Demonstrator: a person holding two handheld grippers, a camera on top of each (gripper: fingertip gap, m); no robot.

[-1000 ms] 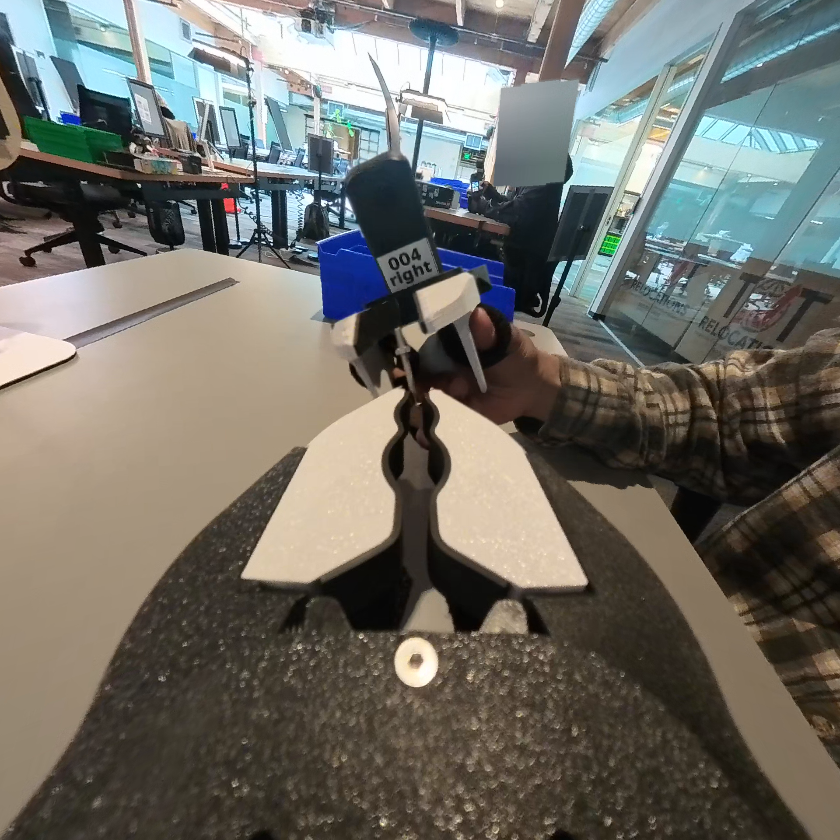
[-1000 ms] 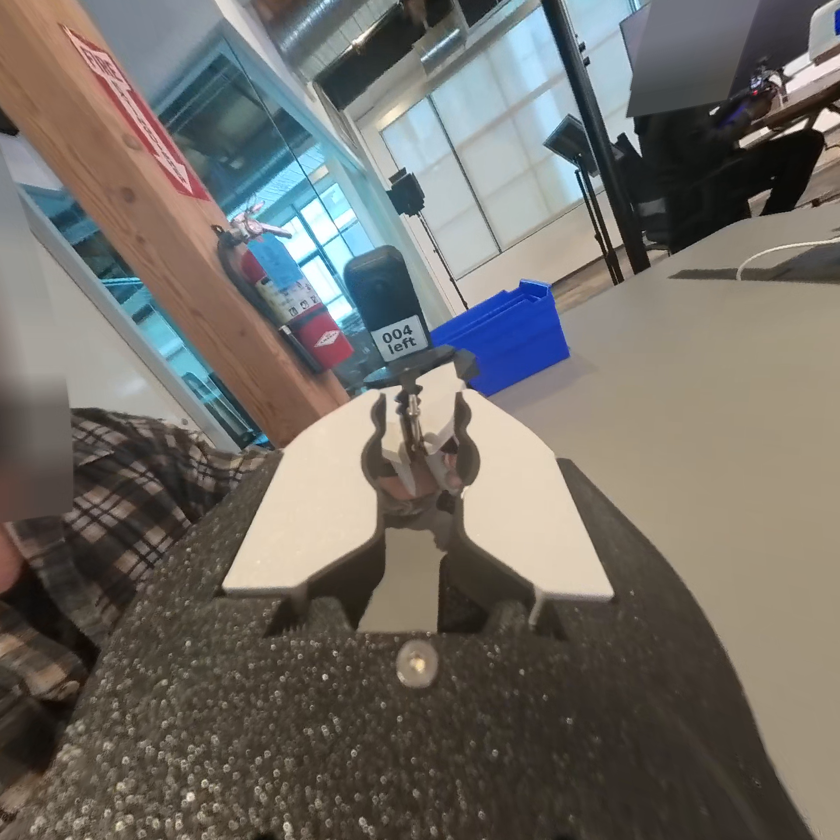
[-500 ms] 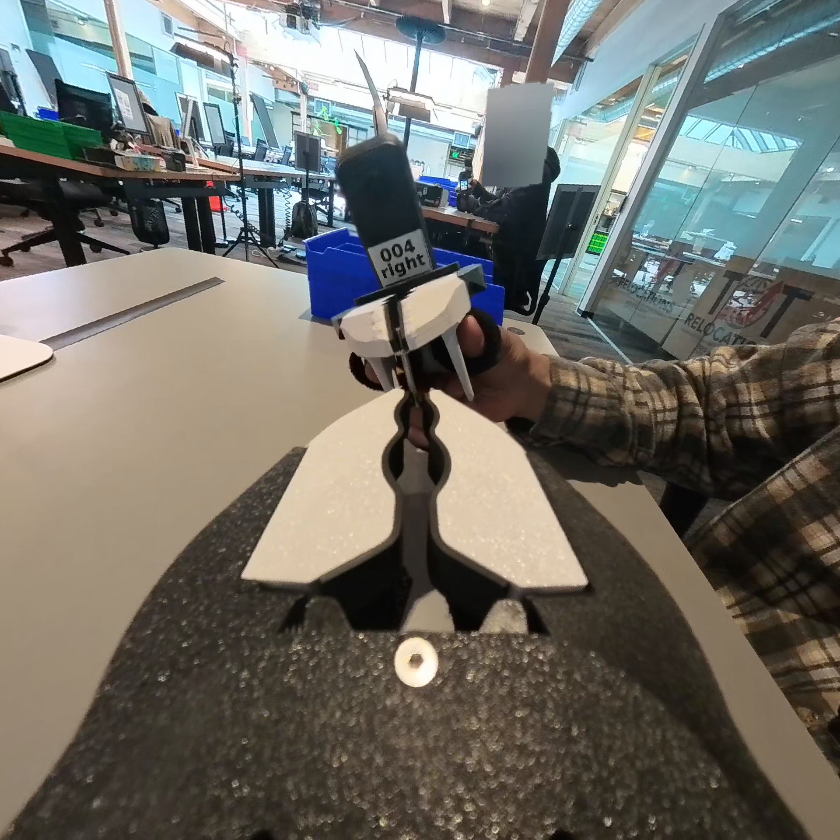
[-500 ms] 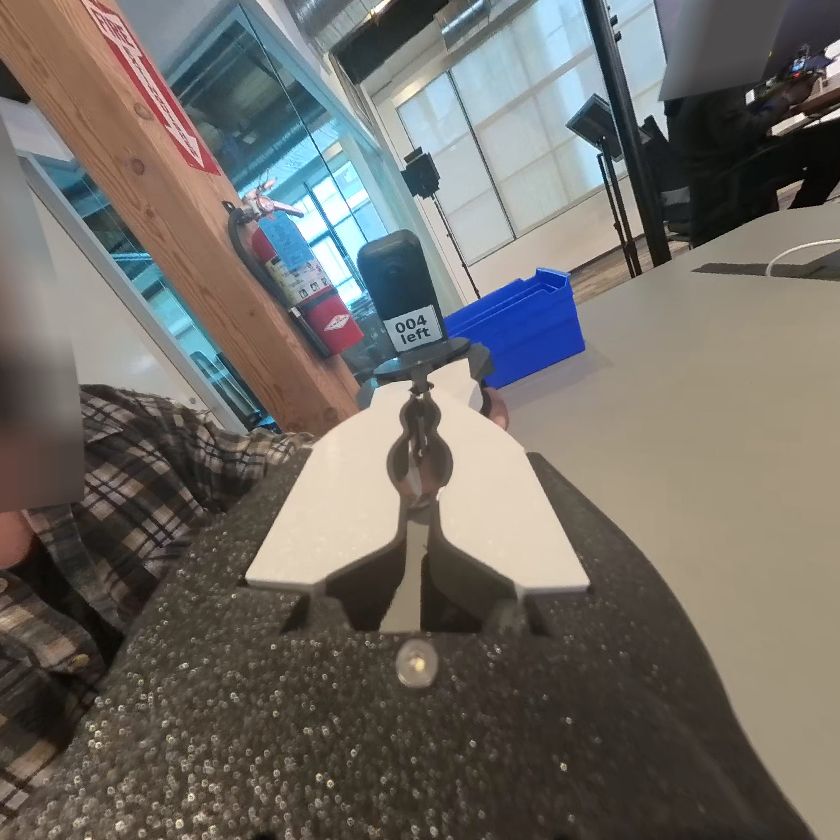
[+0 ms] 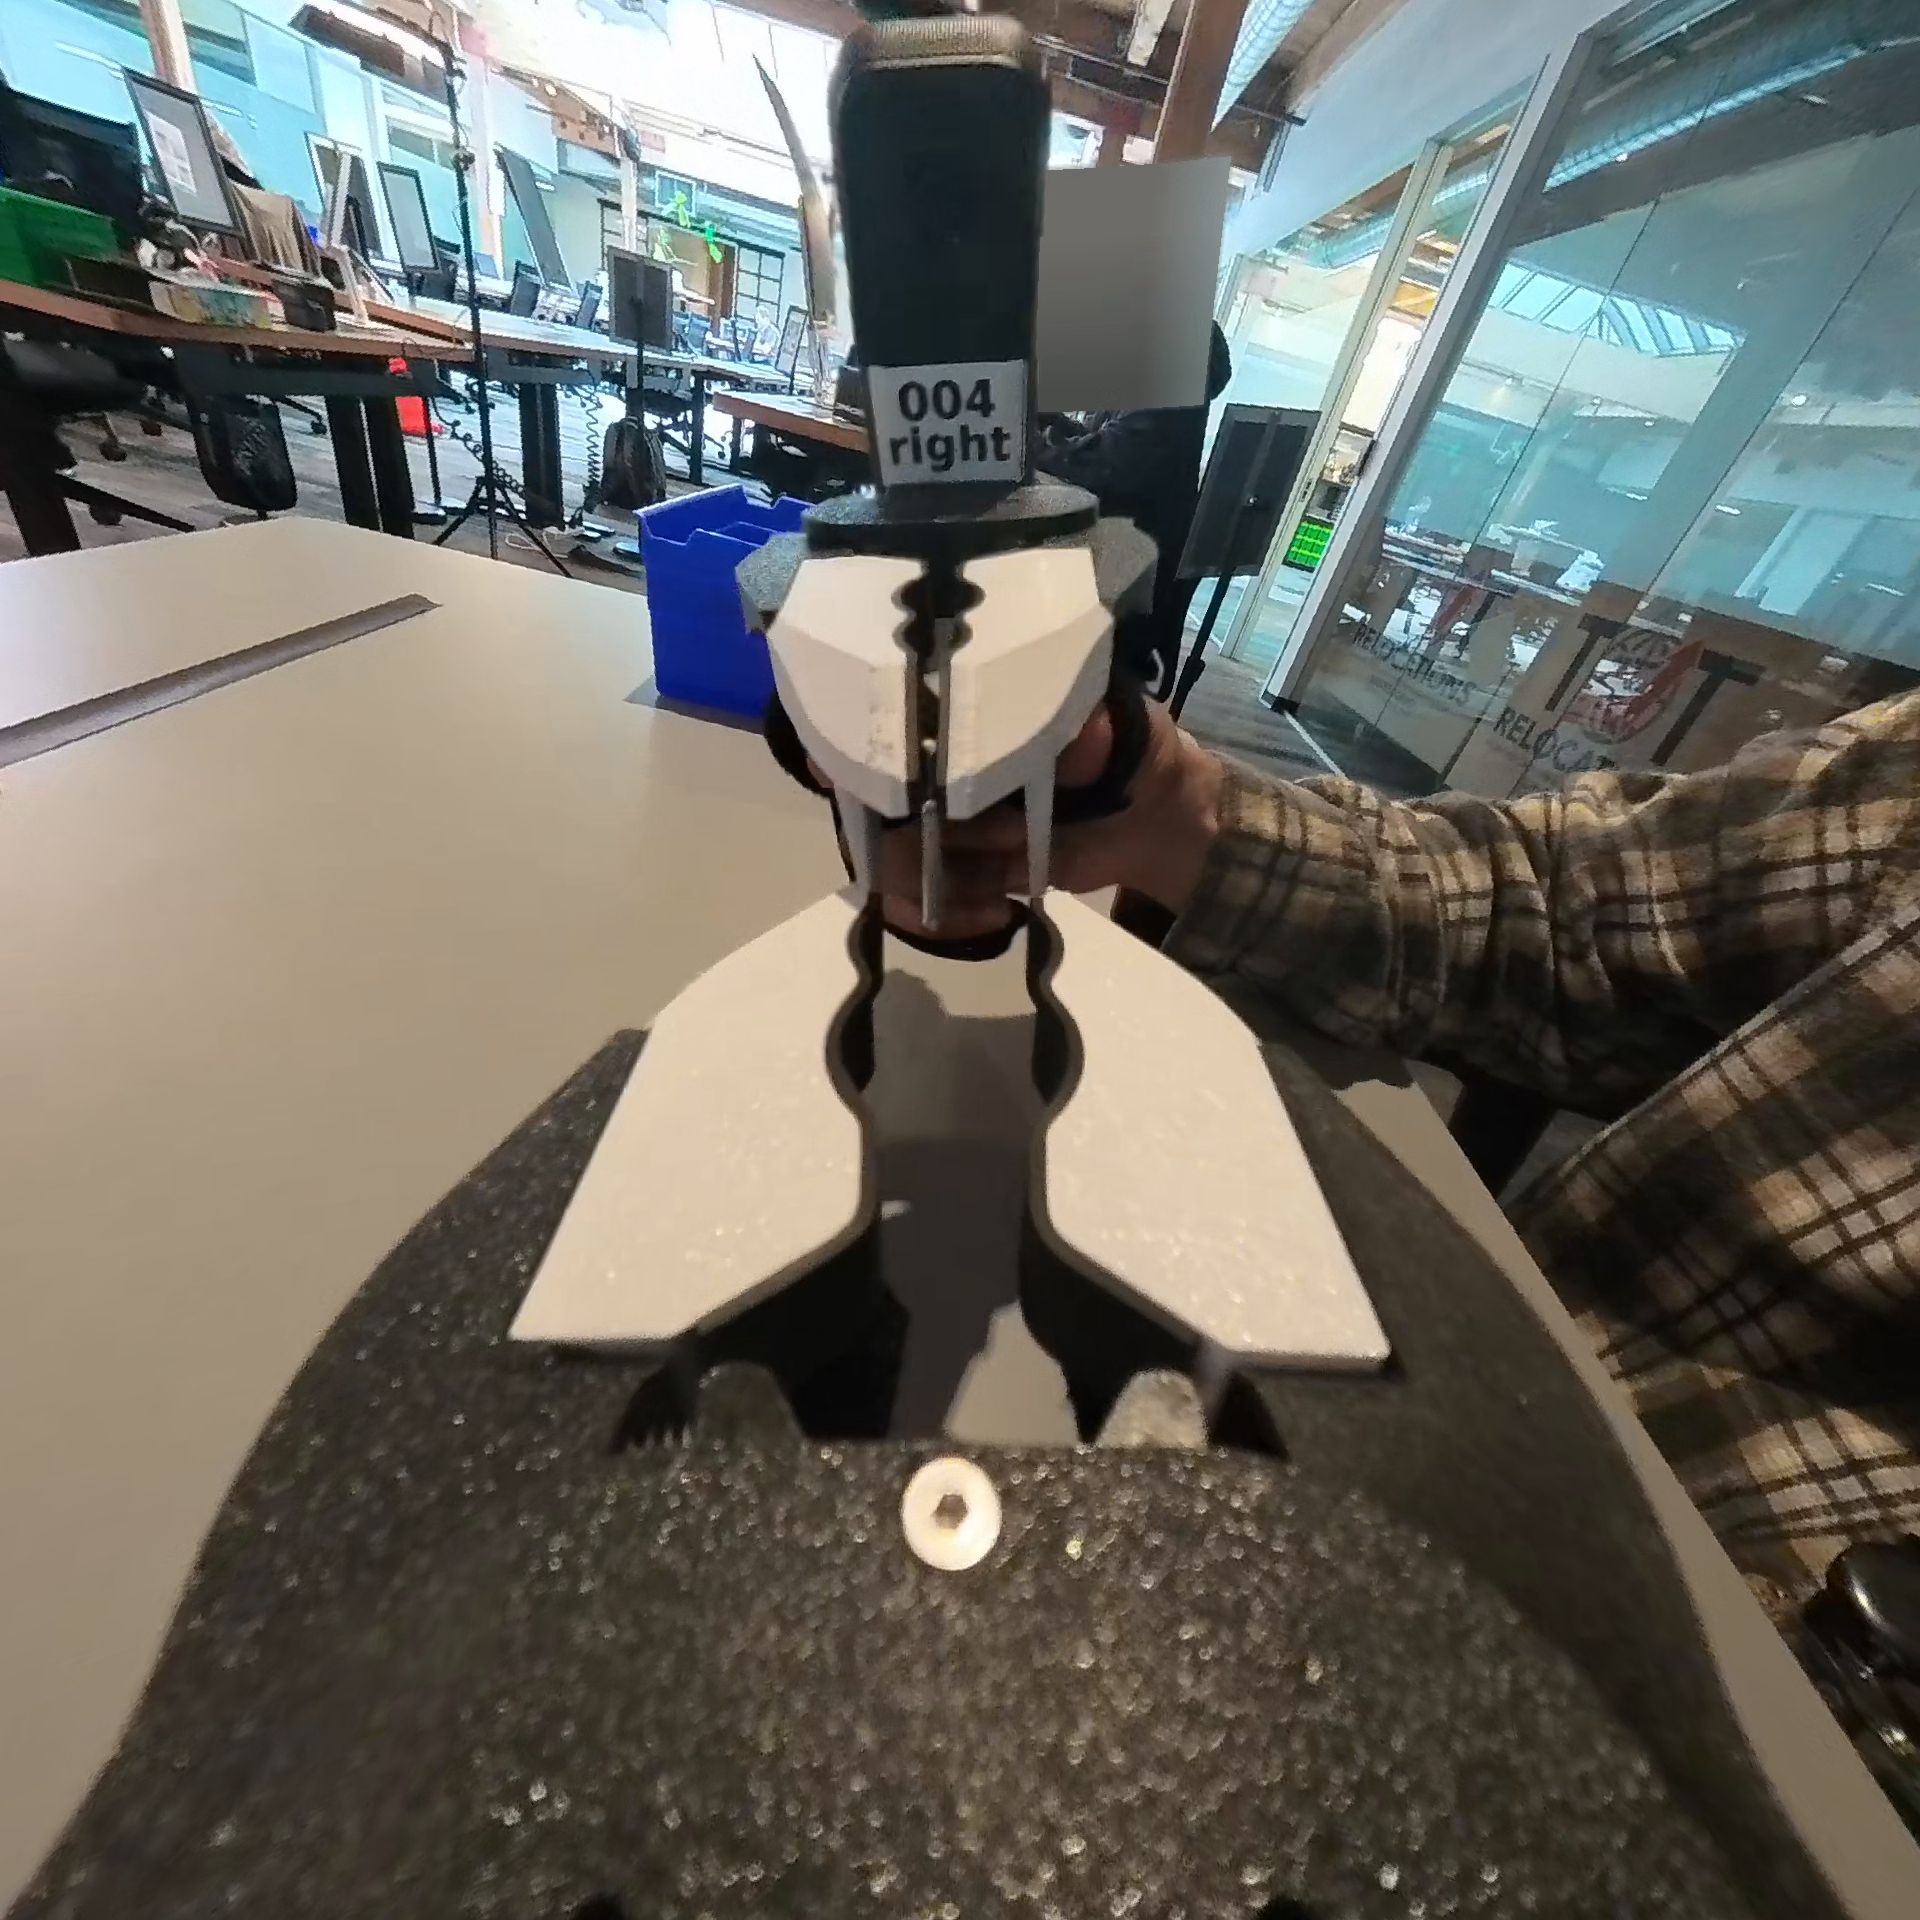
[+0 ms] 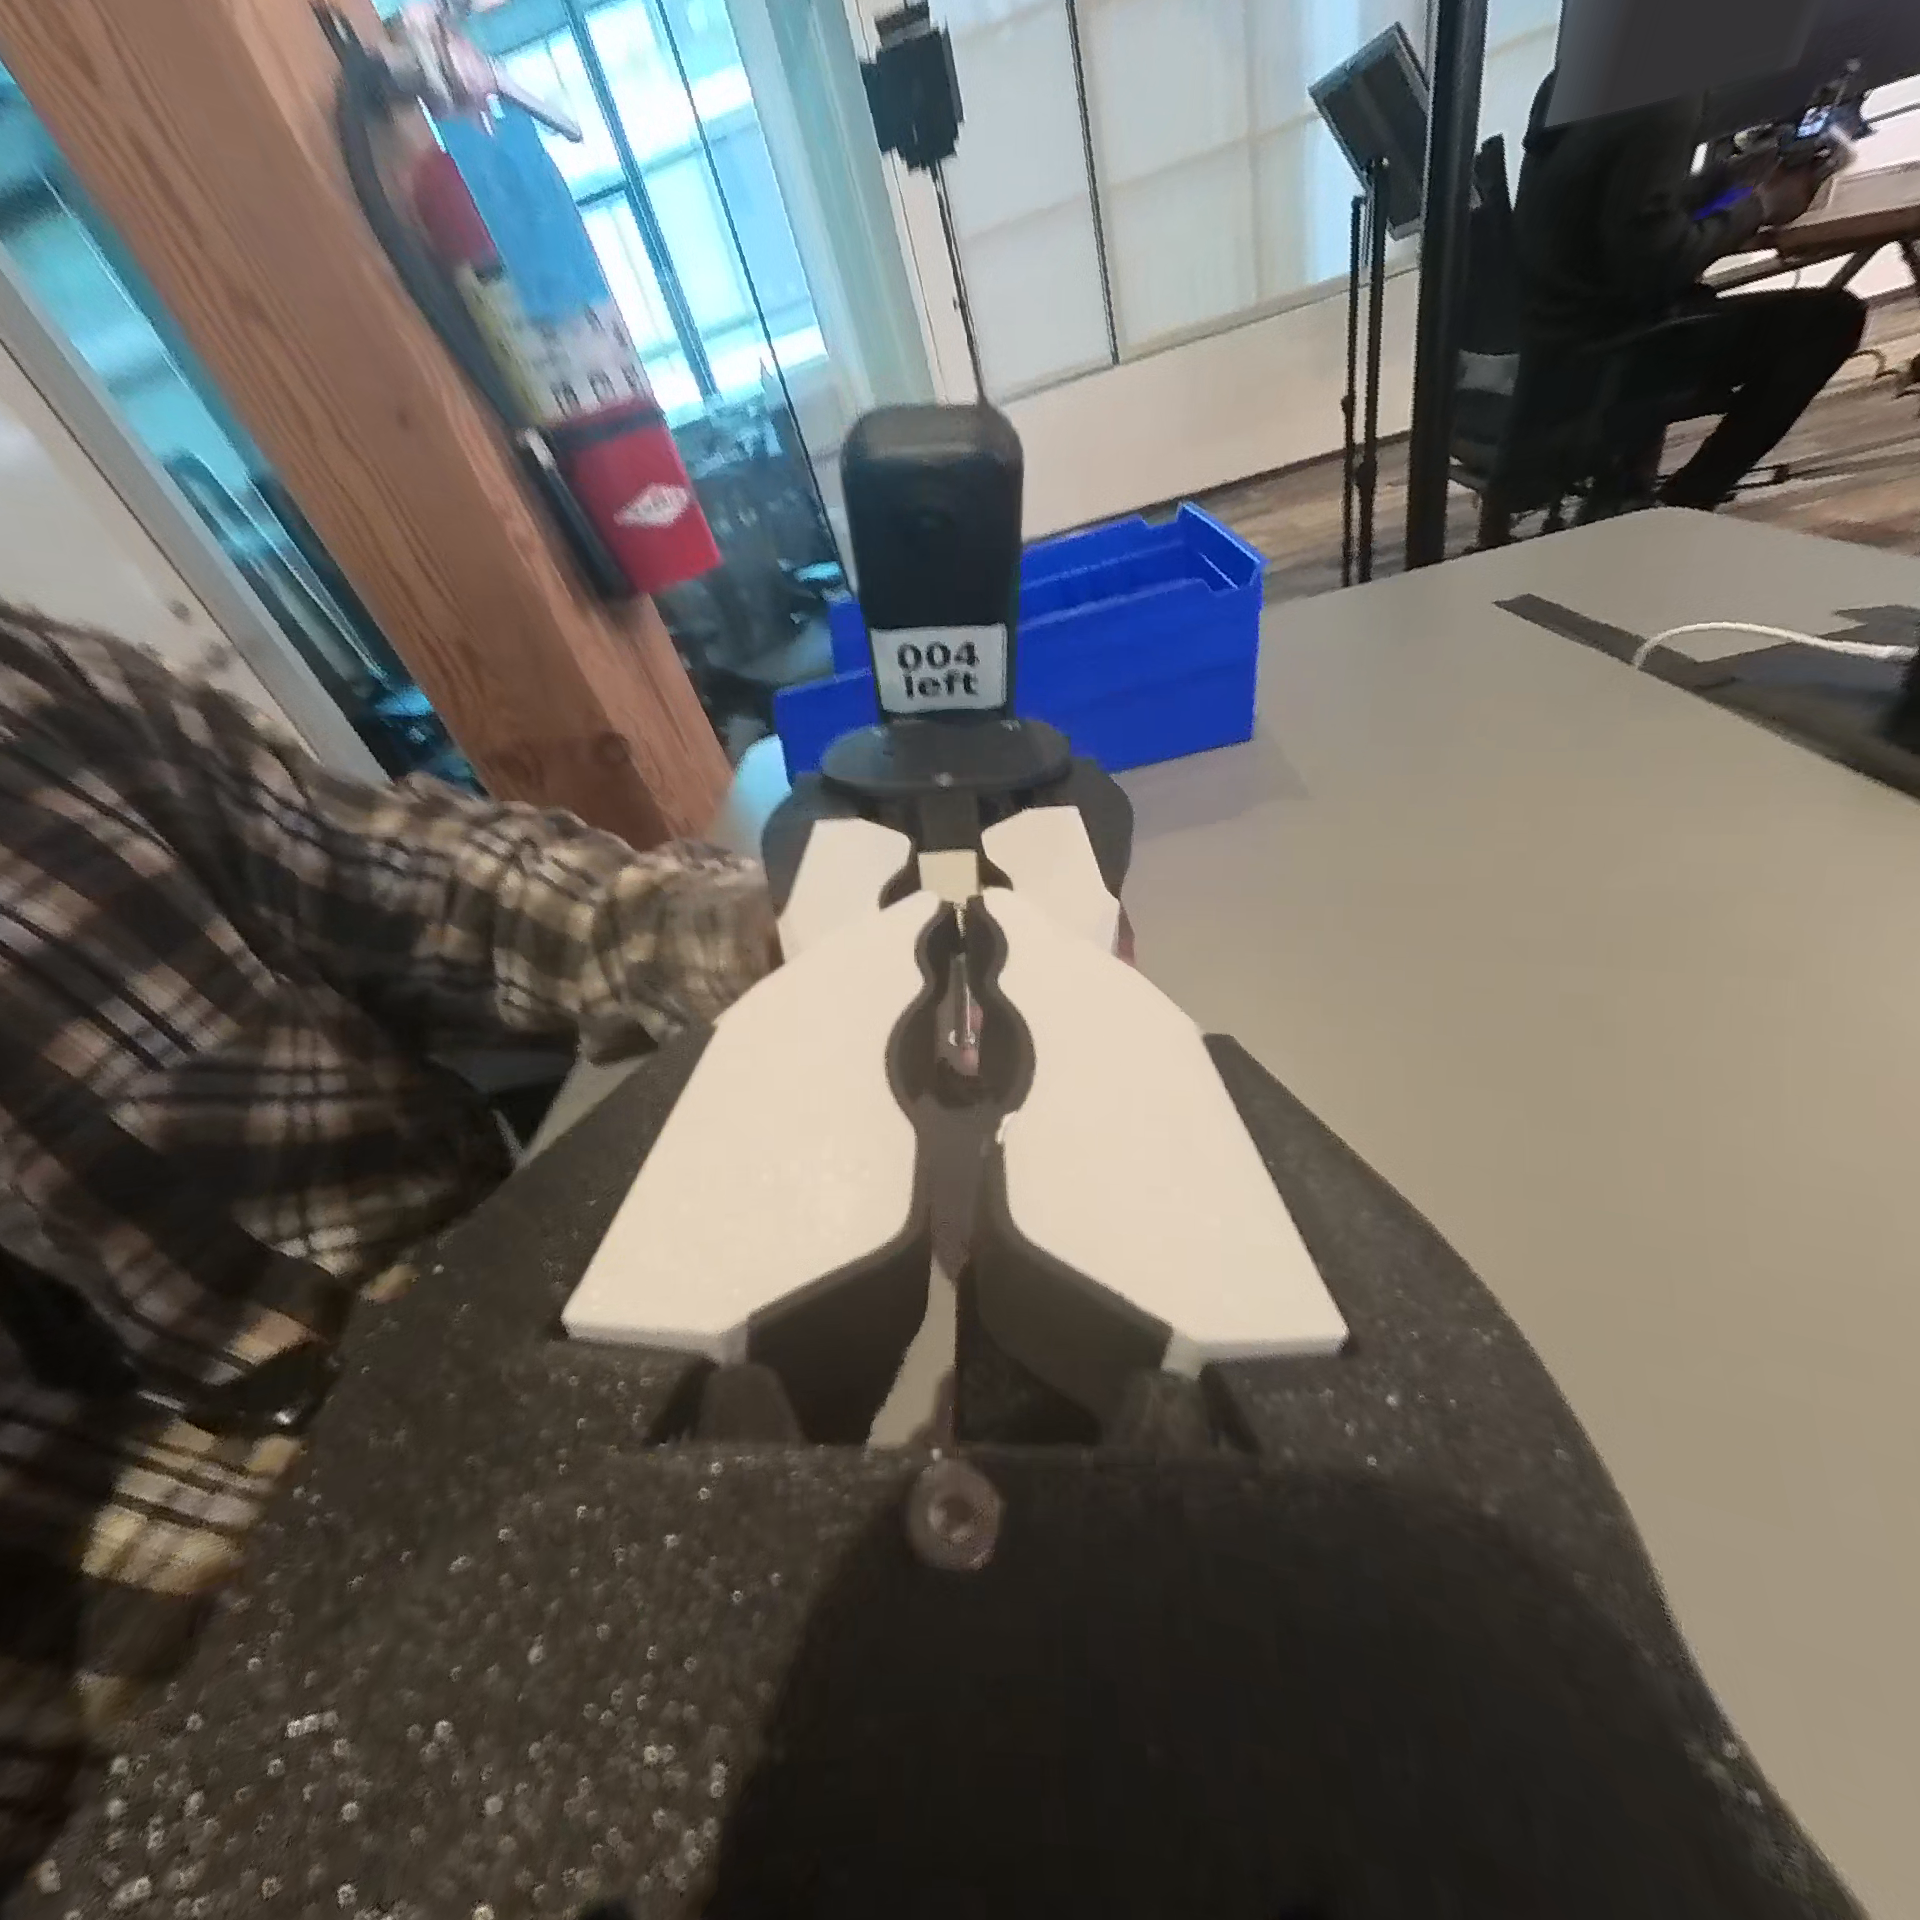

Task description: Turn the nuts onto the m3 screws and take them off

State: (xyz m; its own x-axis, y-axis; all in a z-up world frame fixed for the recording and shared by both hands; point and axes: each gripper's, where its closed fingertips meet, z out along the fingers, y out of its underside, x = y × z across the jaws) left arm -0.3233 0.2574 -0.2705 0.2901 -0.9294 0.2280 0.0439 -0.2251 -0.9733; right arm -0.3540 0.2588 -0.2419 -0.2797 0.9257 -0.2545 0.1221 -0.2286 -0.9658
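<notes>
My left gripper point(image 5: 951, 925) is open and holds nothing. Its white fingers point(image 5: 727, 1143) stand well apart. My right gripper point(image 5: 928, 800) faces it, tip to tip, above the grey table point(image 5: 312, 883). It is shut on a thin metal screw point(image 5: 930, 868) that pokes out toward the left gripper's gap. In the right wrist view my right gripper point(image 6: 961, 909) is closed, and the screw point(image 6: 964, 1003) shows in the notches between its fingers. The open left gripper point(image 6: 940, 873) sits just beyond its tip. I cannot make out a nut.
A blue bin point(image 5: 707, 613) stands on the table behind the grippers; it also shows in the right wrist view point(image 6: 1132, 665). A plaid sleeve point(image 5: 1558, 987) reaches in from the right. A white cable point(image 6: 1714, 636) lies far right. A wooden pillar point(image 6: 364, 416) stands beyond the table edge. Less than 4 cm separates the two grippers' tips.
A second ago the left gripper was shut on the screw and the right was open around it. The right gripper then closed on the screw, and the left gripper has opened.
</notes>
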